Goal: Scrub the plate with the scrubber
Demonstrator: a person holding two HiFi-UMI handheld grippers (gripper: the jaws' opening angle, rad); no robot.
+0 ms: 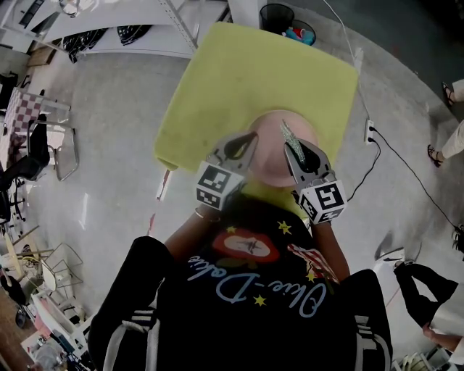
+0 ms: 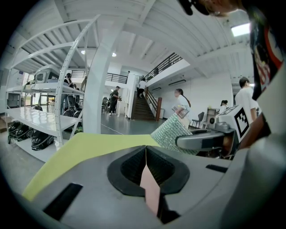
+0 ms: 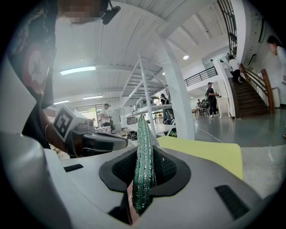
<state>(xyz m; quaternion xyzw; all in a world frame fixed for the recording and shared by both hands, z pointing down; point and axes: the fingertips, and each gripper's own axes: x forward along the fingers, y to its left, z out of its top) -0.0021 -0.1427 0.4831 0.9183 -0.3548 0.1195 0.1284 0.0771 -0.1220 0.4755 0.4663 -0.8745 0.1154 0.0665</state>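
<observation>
Head view: the person's black shirt (image 1: 254,290) carried pale blue script that read "Okie-Dokie", upside down from this camera, among yellow stars. Each of the tongs bore a cube with a black-and-white square marker. A pink plate (image 1: 272,156) lay at the near edge of the yellow-green desk (image 1: 254,72). The left tongs (image 1: 243,145) met the plate's left rim. The right tongs (image 1: 296,152) were over its right side, with a glittery scrubber (image 1: 288,136) standing up from them. On the floor beyond the desk stood a black bin (image 1: 277,14), its contents too dark to tell, and just beside it a tub (image 1: 301,32) with red and blue things in it.

Left gripper view: the left tongs (image 2: 145,152) were pressed tight together on a thin pink edge of the plate (image 2: 150,190). Beyond lay the desk (image 2: 89,150). To the right were the scrubber (image 2: 172,132) and the right tongs (image 2: 201,141).

Right gripper view: the right tongs (image 3: 144,165) were clamped on the scrubber (image 3: 144,147), seen edge-on and upright, green and sparkling. The left tongs (image 3: 103,142) showed at the left, the desk (image 3: 210,152) at the right.
</observation>
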